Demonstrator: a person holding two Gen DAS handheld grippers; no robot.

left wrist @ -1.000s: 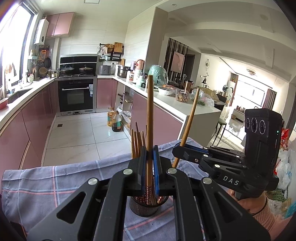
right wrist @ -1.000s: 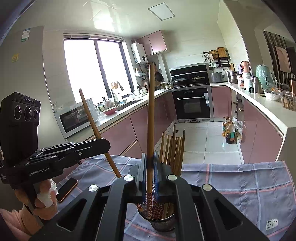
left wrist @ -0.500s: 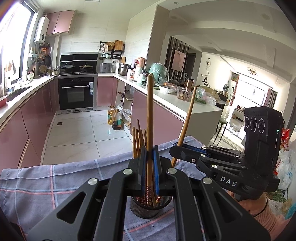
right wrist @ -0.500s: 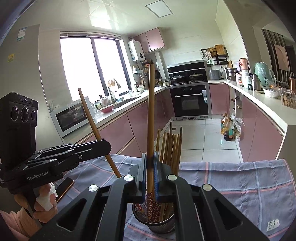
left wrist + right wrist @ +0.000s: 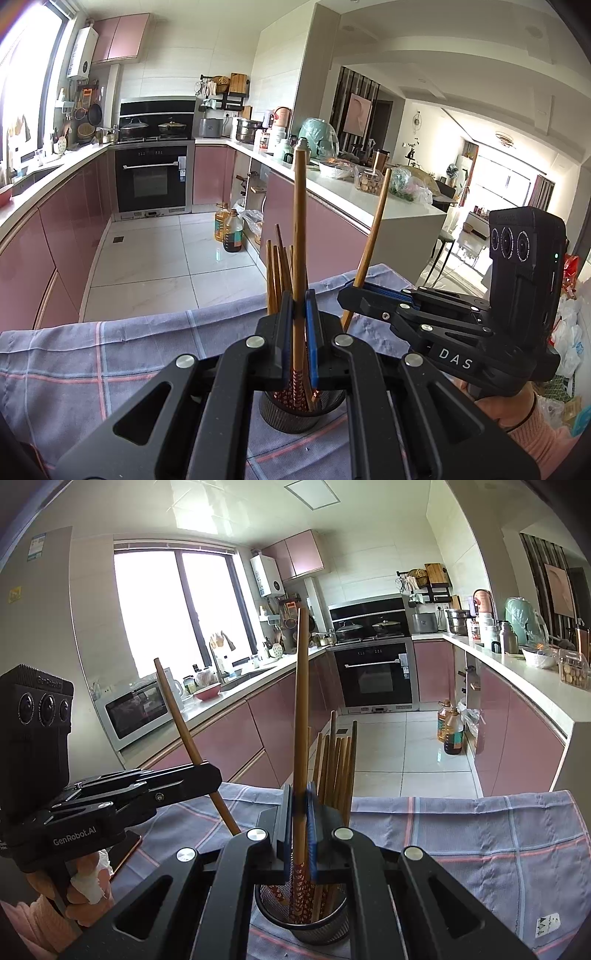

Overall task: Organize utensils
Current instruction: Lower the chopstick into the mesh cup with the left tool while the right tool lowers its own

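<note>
A black mesh holder [image 5: 295, 415] [image 5: 303, 919] stands on the checked cloth [image 5: 92, 354] with several wooden chopsticks [image 5: 277, 269] [image 5: 336, 764] upright in it. My left gripper [image 5: 300, 306] is shut on one chopstick [image 5: 298, 221], held upright with its patterned lower end inside the holder. My right gripper [image 5: 301, 797] is shut on another chopstick [image 5: 302, 701], also upright with its end in the holder. Each gripper shows in the other's view, the right [image 5: 354, 295] and the left [image 5: 207, 775], gripping its tilted chopstick.
The cloth [image 5: 480, 834] covers the table, whose far edge drops to the tiled kitchen floor [image 5: 155, 251]. A dark phone-like slab [image 5: 125, 849] lies on the cloth at left. Pink cabinets and a counter [image 5: 369, 199] stand beyond.
Both grippers have lowered slightly with their chopsticks, so the patterned ends sit deeper in the holder. The grips have not changed.
</note>
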